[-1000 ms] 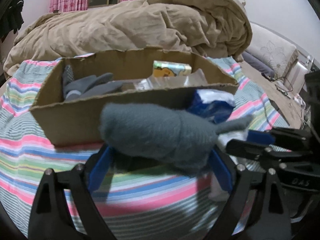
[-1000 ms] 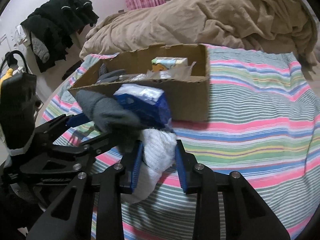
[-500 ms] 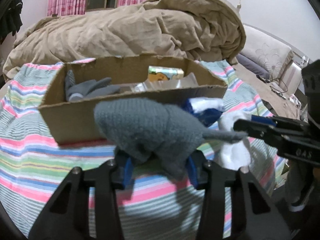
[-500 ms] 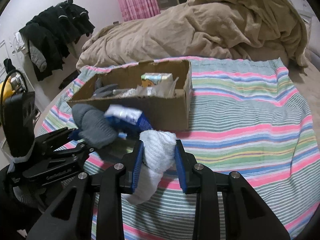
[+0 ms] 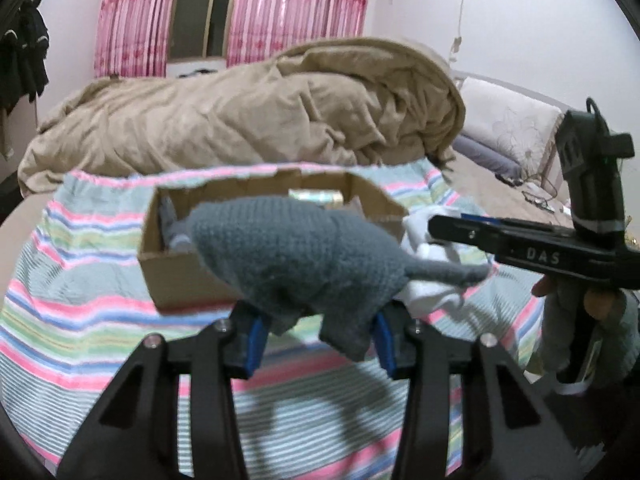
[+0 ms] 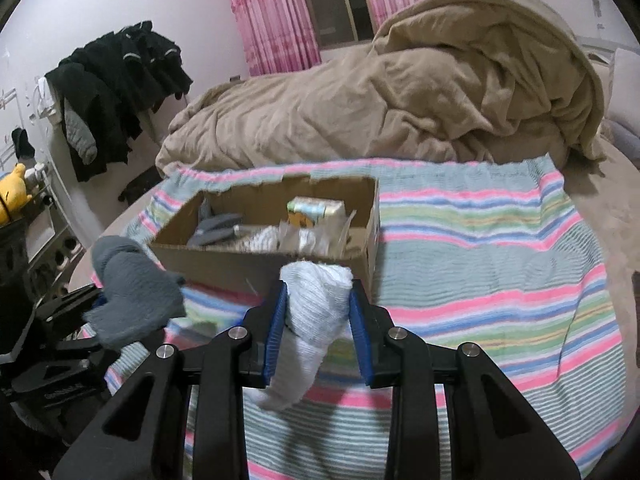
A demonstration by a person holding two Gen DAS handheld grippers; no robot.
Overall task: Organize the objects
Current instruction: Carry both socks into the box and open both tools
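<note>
My left gripper is shut on a grey knitted glove and holds it above the striped blanket, in front of the open cardboard box. The glove also shows in the right wrist view. My right gripper is shut on a white sock, raised before the box, which holds grey gloves, a small carton and plastic packets. The right gripper also appears at the right of the left wrist view, with the sock.
A tan duvet is heaped behind the box. Dark clothes hang at the left wall, with a yellow plush toy below. Pink curtains cover the window. A pillow lies at the far right.
Both grippers have risen and pulled back from the box, carrying the glove and the sock. The blue packet seen by the box earlier is out of sight.
</note>
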